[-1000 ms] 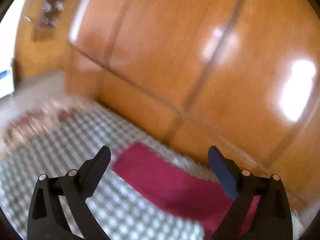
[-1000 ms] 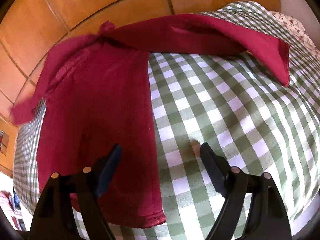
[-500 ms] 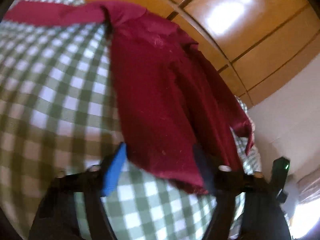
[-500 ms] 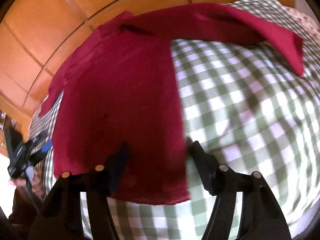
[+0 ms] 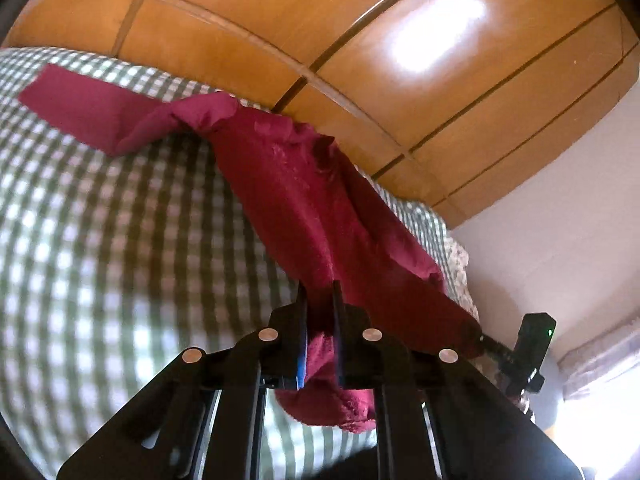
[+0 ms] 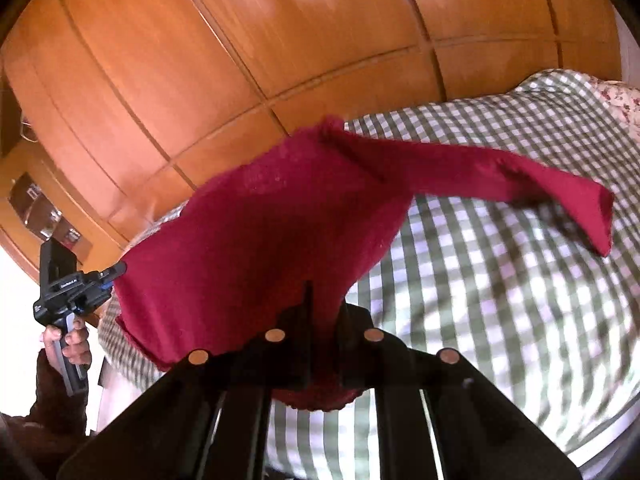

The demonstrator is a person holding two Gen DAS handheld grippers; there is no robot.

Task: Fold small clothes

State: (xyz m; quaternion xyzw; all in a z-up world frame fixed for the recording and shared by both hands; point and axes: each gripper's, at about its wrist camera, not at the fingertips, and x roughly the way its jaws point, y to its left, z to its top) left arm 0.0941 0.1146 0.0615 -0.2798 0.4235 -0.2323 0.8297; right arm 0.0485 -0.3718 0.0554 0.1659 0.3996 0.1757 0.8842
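Both views are bright with daylight, and white glare lies on the glossy wood panels (image 5: 432,44). The checked sheet (image 5: 100,240) is smeared by motion blur. Fisheye bending curves straight lines, and the corners go black.

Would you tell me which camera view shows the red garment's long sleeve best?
The right wrist view: the sleeve stretches sharp across the checked bedspread, cuff included. The left wrist view shows that sleeve farther off, at the frame's edge.

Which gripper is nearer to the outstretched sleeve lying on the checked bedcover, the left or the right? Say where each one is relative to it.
Right. The right gripper grips the red garment's hem on the side the sleeve extends from. The left gripper grips the hem's opposite corner, further away.
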